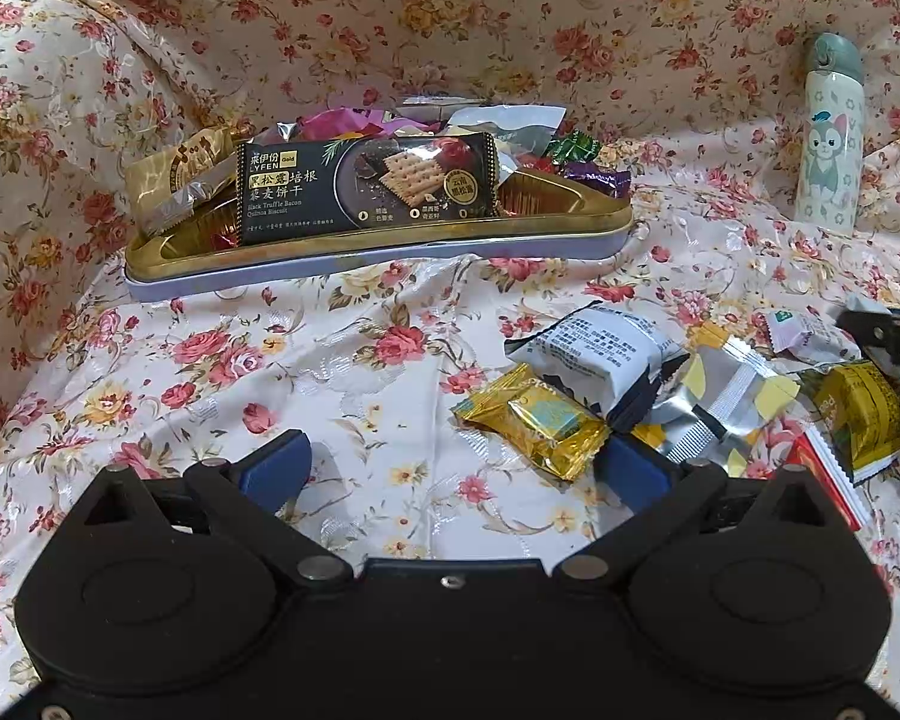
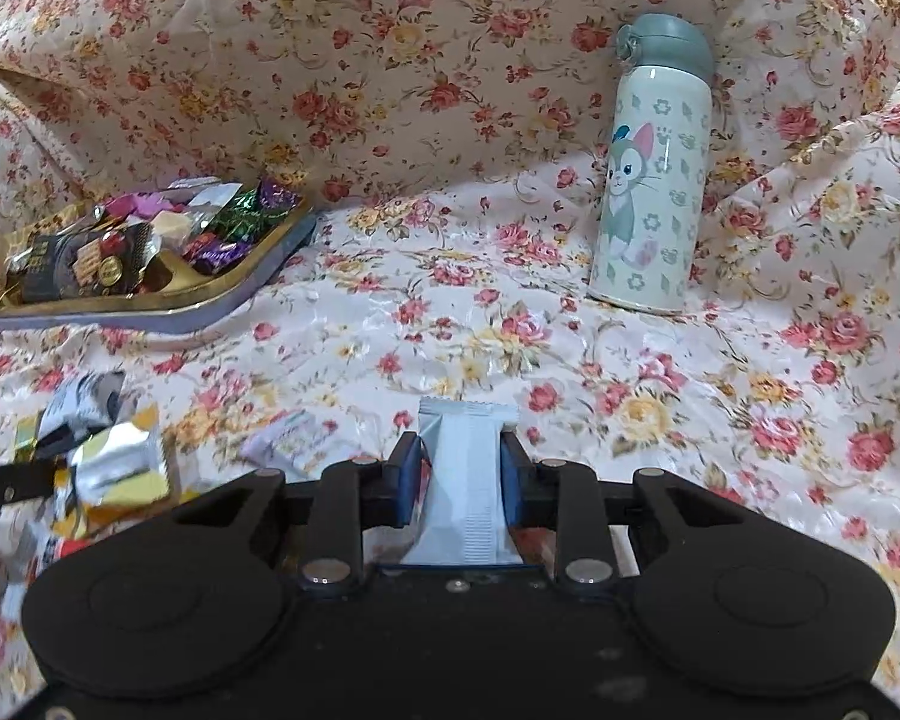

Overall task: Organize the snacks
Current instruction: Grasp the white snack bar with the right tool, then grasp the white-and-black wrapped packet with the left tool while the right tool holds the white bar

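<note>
Your right hand-held gripper (image 2: pixel 462 465) is clamped on a pale blue-white sachet (image 2: pixel 467 480), pads pinching its long sides so the crimped end sticks out forward; a grip across the narrow width like that should keep it from folding on the way to the tin. Your left hand-held gripper (image 1: pixel 450 471) is spread wide with nothing between the fingers, parked low over the floral cloth (image 1: pixel 210 360) just short of the gold-wrapped candy (image 1: pixel 534 420), probably lined up for the next pick. The tin tray (image 1: pixel 378 252) sits at the back left, gold inside with a lilac rim, already piled with wrappers; the black cracker pack (image 1: pixel 366 183) stands on edge along its front. The loose pile is beside the left fingers: a white pouch (image 1: pixel 600 354) and a silver-yellow packet (image 1: pixel 726 402); the ones further right are too edge-blurred to read. The cat-print bottle (image 2: pixel 654 180) stands upright, well apart from the snacks.
</note>
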### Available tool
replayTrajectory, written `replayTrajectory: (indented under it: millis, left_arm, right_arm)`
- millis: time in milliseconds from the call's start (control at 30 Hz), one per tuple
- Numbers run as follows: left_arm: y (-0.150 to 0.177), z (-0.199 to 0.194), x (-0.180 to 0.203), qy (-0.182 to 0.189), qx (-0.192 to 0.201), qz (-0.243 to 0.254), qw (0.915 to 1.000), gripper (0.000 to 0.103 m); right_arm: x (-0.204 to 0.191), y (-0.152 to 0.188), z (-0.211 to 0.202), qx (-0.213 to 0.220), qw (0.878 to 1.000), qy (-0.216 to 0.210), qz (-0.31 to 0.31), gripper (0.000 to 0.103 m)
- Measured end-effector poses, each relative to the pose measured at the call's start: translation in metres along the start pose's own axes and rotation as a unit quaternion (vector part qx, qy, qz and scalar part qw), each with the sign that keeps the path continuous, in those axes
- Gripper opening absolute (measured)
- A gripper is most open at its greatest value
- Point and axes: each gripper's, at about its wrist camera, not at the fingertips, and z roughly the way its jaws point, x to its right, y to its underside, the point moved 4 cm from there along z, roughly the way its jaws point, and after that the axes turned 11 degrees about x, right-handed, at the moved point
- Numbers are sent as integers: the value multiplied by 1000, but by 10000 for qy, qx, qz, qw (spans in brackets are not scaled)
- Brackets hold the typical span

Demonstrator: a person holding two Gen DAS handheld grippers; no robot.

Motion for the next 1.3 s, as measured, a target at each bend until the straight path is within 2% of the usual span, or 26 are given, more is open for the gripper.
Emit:
replayTrajectory:
  millis: [400, 600, 733, 967, 1133, 1300]
  left_arm:
    - [0, -1, 0, -8, 6, 2, 10000, 103]
    - [-2, -5, 1, 87, 1, 16, 10000, 96]
    - [-9, -10, 5, 98, -8, 52, 9999, 94]
    - [-37, -19, 10, 203, 60, -225, 9995, 94]
    - [-52, -6, 17, 241, -252, -553, 9979, 93]
    - [-60, 11, 24, 357, -692, -924, 9927, 90]
  right_arm:
    - [7, -1, 13, 52, 9993, 30, 362, 28]
    - [4, 0, 14, 30, 9995, 80, 316, 28]
    - [6, 0, 14, 26, 9993, 51, 364, 28]
    - [7, 0, 14, 31, 9990, 54, 435, 28]
    - [6, 0, 14, 31, 9991, 65, 423, 28]
    - [6, 0, 14, 32, 9991, 66, 421, 28]
